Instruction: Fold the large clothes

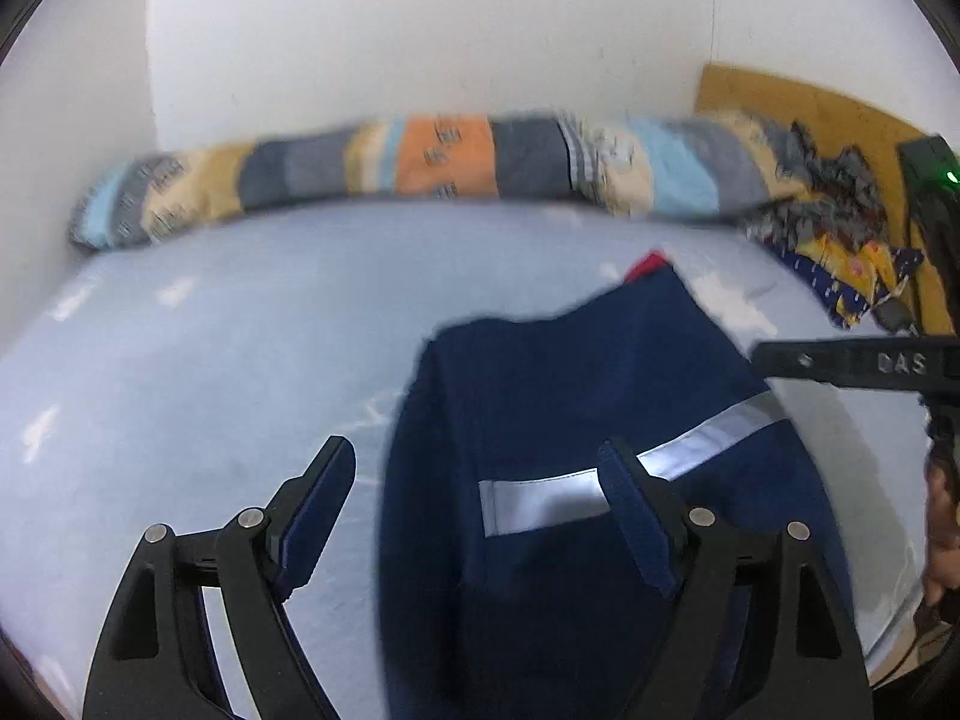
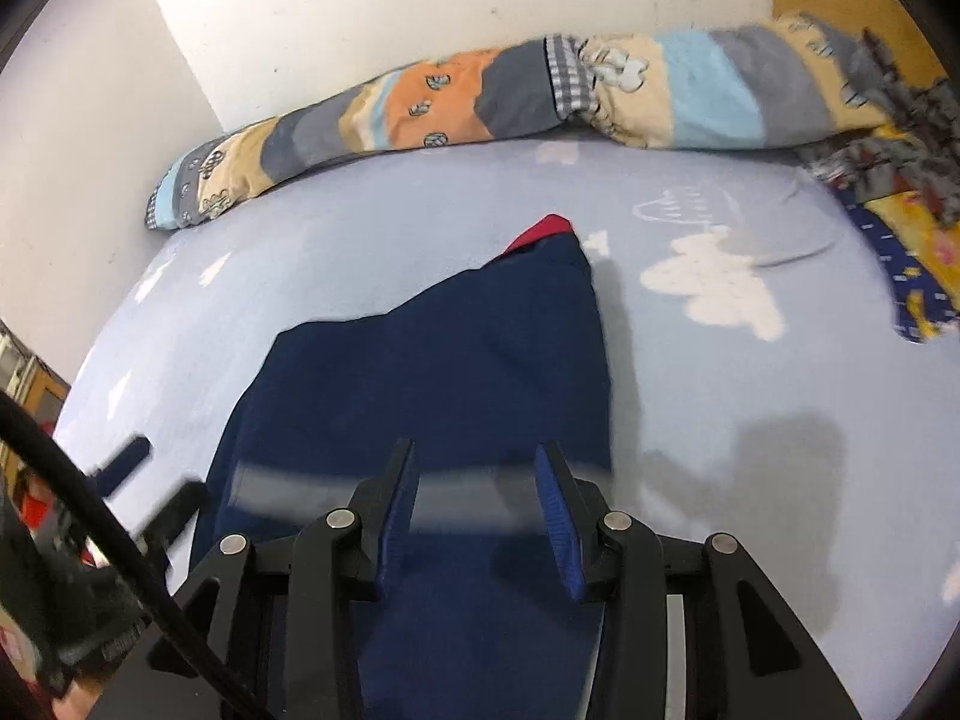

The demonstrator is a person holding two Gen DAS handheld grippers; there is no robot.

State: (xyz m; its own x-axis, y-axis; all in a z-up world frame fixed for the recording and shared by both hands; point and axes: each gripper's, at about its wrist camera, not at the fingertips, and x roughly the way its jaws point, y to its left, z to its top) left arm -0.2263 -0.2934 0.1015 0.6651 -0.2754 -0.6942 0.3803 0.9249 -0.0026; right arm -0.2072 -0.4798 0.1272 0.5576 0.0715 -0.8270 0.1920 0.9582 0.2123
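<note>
Big navy garment (image 1: 570, 396) spread flat on the light blue bedsheet (image 1: 198, 372), more or less mid-bed, running away from both cameras toward the wall. Grey reflective stripe (image 1: 600, 480) straight across the near part. Bit of red fabric (image 2: 543, 232) poking out at the far tip, right where the navy narrows to a point.

Left gripper (image 1: 480, 510) low over the near-left edge of the garment, fingers spread wide with nothing between them. Left finger (image 1: 318, 510) over bare sheet just off the cloth, right finger (image 1: 636, 522) over the stripe. Could be brushing the fabric, hard to say with all the blur.

Right gripper (image 2: 477, 510) over the near-right part of the garment, blue pads apart too, nothing pinched. Looks slightly above the cloth rather than pressed in. Its shadow (image 2: 780, 468) thrown on the sheet just to the right.

Far side of the bed: long rolled patchwork blanket (image 2: 480, 96) in orange, grey, pale blue and cream, tucked along the white wall (image 2: 390, 0). Rumpled yellow and dark blue cloth (image 2: 912, 264) heaped at the far right corner, well apart from the garment. White cloud prints (image 2: 714, 288) on the sheet between that heap and the navy piece.
</note>
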